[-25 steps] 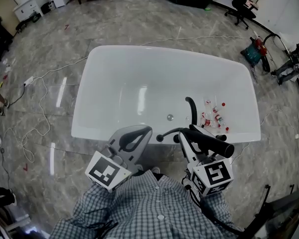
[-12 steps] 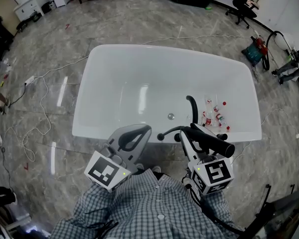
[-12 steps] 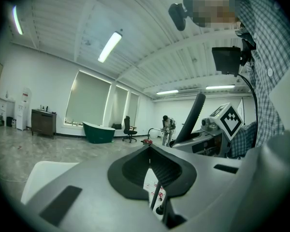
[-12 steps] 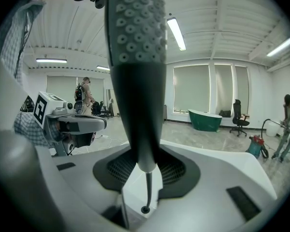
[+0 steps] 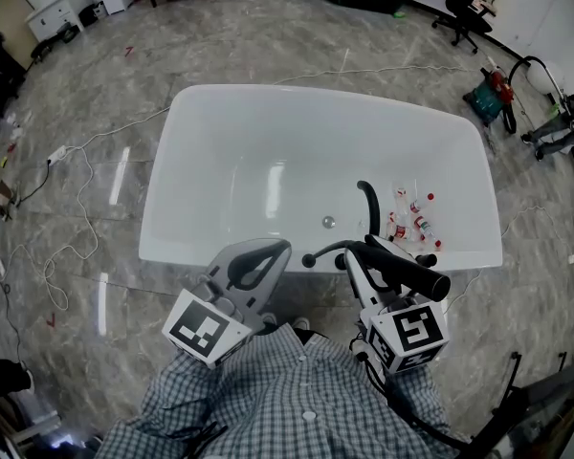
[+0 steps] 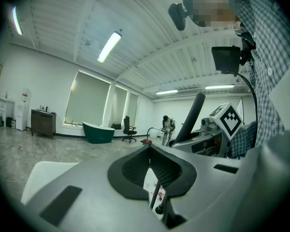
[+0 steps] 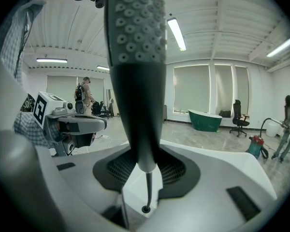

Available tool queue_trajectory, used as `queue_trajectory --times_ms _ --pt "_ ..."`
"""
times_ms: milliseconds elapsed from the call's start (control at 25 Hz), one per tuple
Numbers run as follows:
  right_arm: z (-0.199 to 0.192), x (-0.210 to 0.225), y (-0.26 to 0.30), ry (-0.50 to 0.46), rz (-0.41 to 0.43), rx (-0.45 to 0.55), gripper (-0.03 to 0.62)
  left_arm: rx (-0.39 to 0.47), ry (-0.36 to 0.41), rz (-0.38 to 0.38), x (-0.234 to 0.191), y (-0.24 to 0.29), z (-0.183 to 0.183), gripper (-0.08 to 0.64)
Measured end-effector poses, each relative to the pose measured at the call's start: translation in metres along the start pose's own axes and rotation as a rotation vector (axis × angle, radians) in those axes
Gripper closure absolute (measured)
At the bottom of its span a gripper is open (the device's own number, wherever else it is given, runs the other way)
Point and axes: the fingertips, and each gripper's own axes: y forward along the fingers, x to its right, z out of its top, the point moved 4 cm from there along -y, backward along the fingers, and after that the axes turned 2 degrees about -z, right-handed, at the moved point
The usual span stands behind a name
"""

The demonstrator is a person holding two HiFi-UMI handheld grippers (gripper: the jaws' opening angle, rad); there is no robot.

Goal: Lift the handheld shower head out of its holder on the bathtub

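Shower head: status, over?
Right tool shut on shower head handle. Left tool shut, empty, alongside. Shower head at near rim of bathtub; holder not made out. Nothing blocking.

The shower head (image 7: 135, 81) stands between the right gripper's (image 7: 146, 170) jaws. The bathtub (image 5: 220, 151) lies beyond them, bottles (image 5: 411, 220) inside.

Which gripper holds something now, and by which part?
The right gripper holds the shower head by its handle's narrow end. The left gripper holds nothing.
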Motion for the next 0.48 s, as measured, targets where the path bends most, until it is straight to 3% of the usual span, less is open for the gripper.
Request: queue_trajectory --times_ms 480 --pt "-0.0018 -0.0023 -0.0037 -0.008 0.003 -0.002 0.462 -0.012 0.002 0.004 0.003 -0.003 -0.0012 0.554"
